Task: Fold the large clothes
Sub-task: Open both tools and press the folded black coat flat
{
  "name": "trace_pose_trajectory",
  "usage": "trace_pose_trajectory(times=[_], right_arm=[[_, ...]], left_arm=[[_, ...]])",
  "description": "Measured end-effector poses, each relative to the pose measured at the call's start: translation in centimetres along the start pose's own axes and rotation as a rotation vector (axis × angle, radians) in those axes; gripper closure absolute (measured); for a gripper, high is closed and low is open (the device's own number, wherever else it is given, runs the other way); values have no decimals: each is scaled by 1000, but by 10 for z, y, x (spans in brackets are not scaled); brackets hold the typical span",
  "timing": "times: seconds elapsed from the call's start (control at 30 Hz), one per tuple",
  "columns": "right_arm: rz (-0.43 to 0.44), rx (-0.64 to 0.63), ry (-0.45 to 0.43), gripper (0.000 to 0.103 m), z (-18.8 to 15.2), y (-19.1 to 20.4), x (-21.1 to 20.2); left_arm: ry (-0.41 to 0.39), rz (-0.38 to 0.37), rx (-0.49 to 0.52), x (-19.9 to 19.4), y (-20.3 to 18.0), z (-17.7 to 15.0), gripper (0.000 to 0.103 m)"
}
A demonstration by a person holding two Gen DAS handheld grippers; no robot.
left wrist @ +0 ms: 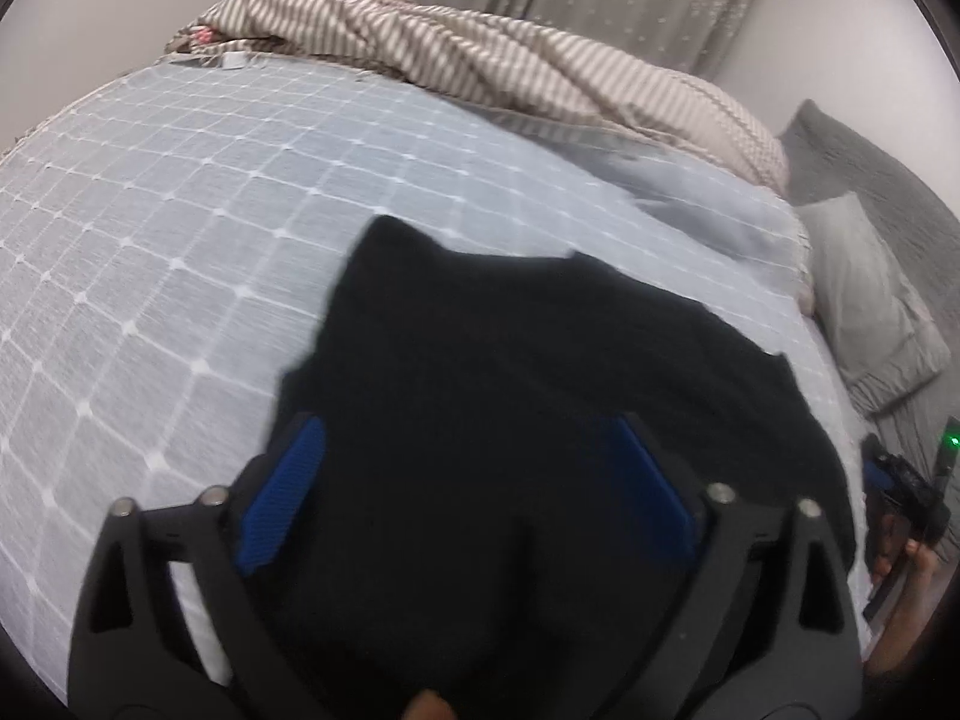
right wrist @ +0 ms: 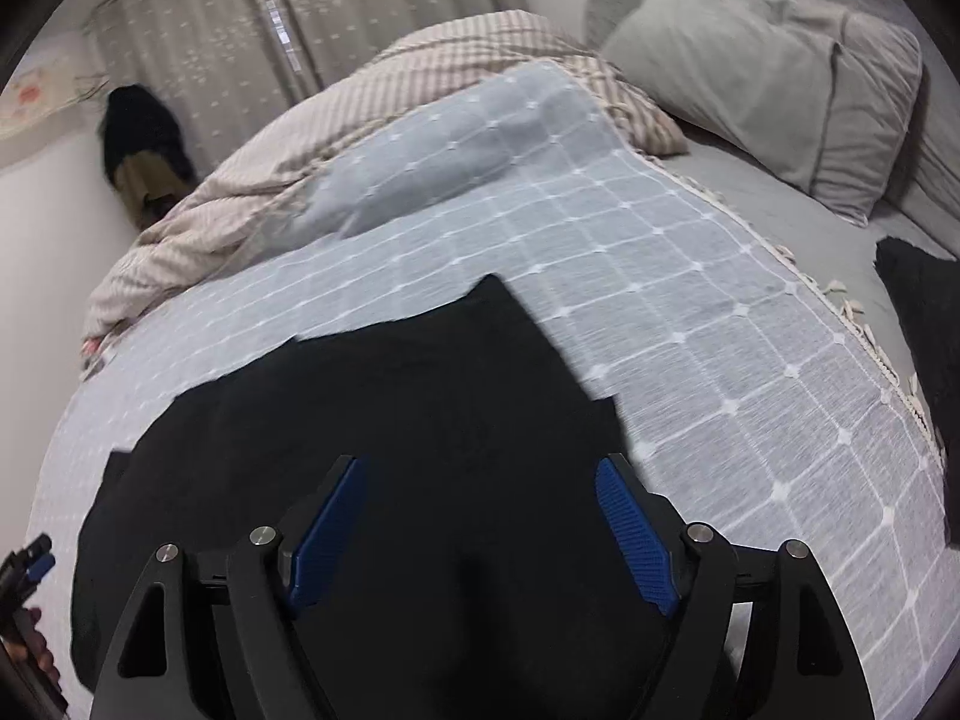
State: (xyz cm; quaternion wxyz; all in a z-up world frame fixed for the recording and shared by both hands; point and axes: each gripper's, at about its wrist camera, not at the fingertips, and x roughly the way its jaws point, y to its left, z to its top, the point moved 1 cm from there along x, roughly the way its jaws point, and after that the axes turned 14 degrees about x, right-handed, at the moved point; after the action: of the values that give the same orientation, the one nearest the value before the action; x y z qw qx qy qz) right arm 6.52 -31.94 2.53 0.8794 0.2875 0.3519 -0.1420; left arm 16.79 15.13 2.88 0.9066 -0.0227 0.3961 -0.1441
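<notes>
Left wrist view: the left tongs [left wrist: 468, 492] stand released above the black garment [left wrist: 540, 360], which lies on the bed [left wrist: 150, 228].

Right wrist view: the right tongs [right wrist: 480, 528] also released. The cloth looks soft and limp; best taken at corners.

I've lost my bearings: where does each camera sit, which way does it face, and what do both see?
Left wrist: on the left gripper, angled down at the black garment on the bedspread; right gripper at the edge.
Right wrist: on the right gripper, angled down at the garment; left gripper at the edge.
Shared: garment, bedspread, pillow, both jaws open.
</notes>
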Motion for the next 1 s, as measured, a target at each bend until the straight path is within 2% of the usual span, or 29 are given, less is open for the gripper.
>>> trace_pose_trajectory(times=[0.07, 0.17, 0.3, 0.4, 0.5, 0.6, 0.8, 1.0], right_arm=[[19, -36, 10, 20, -17, 14, -10], [18, -91, 20, 20, -40, 29, -18], [15, -146, 56, 20, -71, 36, -20], [15, -167, 97, 20, -90, 32, -17], [3, -163, 143, 20, -102, 18, -9], [-14, -149, 169, 20, -106, -2, -3], [-107, -170, 76, 20, -105, -20, -18], [-63, -86, 65, 20, -99, -28, -30]], left_arm=[[-12, -24, 22, -11, -26, -10, 1], [17, -39, 106, -13, -64, -24, 1], [65, -37, 149, -5, -89, -46, 1], [103, -36, 129, 1, -90, -61, 1], [163, -20, 58, 9, -76, -80, 1], [145, -11, 40, 0, -67, -90, 1], [113, 1, -1, -33, -61, -99, 1], [93, -21, -57, -57, -73, -113, 1]])
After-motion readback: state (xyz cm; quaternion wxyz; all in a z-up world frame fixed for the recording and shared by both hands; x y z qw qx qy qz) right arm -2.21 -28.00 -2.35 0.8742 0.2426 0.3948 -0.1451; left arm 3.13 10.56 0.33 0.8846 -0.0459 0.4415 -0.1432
